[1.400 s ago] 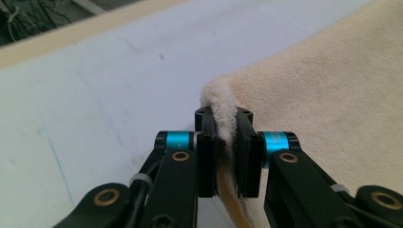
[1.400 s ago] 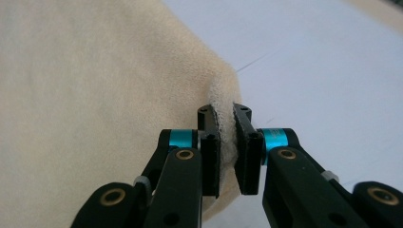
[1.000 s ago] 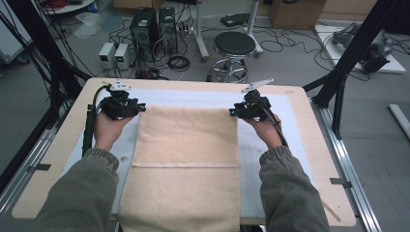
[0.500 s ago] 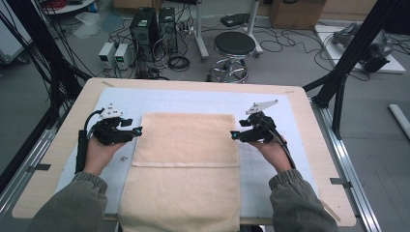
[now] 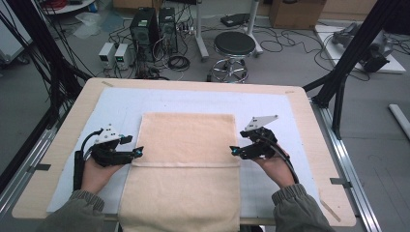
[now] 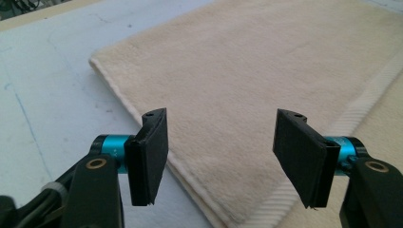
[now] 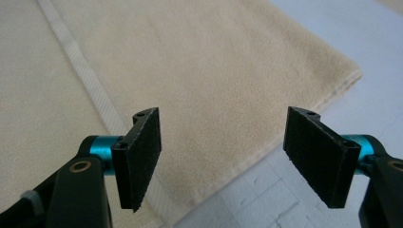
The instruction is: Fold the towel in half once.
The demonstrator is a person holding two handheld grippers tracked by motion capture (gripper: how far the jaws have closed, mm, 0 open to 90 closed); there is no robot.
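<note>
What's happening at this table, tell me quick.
A person is folding a beige towel on a white mat, a handheld gripper in each hand. The far end is folded back over the towel. The left gripper and right gripper sit at the towel's side edges by the fold, jaws just opening, nothing between the pads.

I count two tongs: my left gripper (image 5: 138, 152) and my right gripper (image 5: 234, 151), each with two black jaws. Between them lies one cream towel (image 5: 186, 169), folded into two layers. Under both tongs is one pale blue mat (image 5: 193, 99) on one wooden table (image 5: 77, 113). Beyond my tongs, on the floor, stands one round black stool (image 5: 234, 44).
</note>
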